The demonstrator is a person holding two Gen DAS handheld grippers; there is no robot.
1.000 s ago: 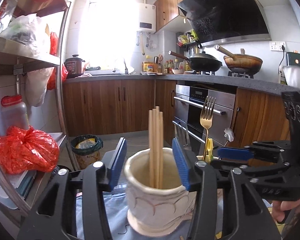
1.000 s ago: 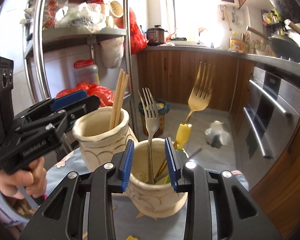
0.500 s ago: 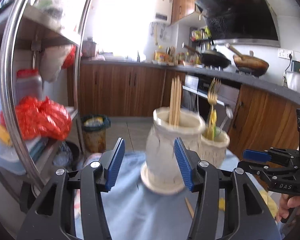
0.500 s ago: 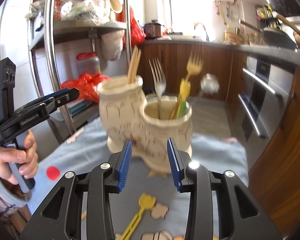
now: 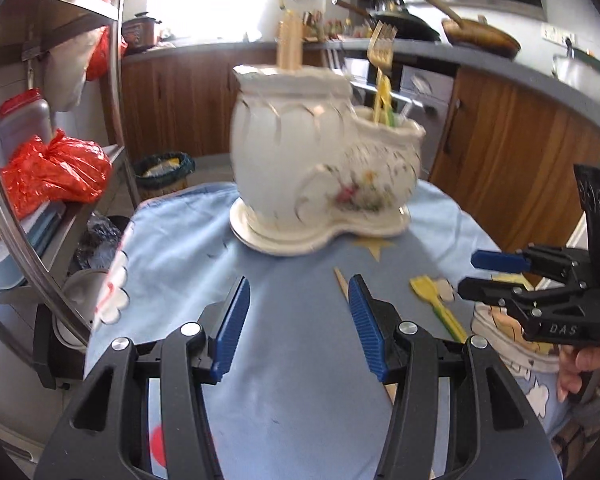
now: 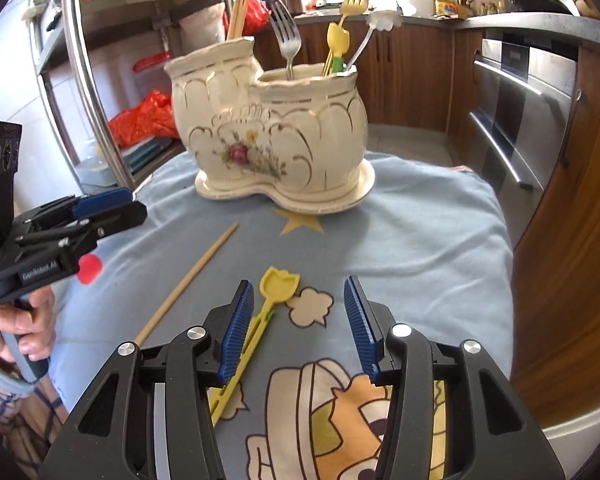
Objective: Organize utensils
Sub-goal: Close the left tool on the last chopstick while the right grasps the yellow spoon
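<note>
Lying on a blue cloth [image 6: 420, 232] are two loose utensils: a wooden chopstick [image 6: 188, 280] and a yellow plastic pick [image 6: 260, 320] with a tulip-shaped head. Behind them stands a cream ceramic holder [image 6: 276, 136] with two joined pots; the taller pot has chopsticks in it, the lower one forks.

The right gripper [image 6: 298, 324] hangs over the pick, its jaws opening with nothing pressed between them; the pick's thin stem runs just under the left blue pad. The left gripper [image 5: 298, 320] hovers nearby, jaws apart and empty, the chopstick's tip just beside its right pad.

Both utensils look light, stiff and thin, lying flat on soft cloth, so they may slip or roll from a pinch. Taking each across its stem near the middle seems safest. The holder looks heavy but breakable.
</note>
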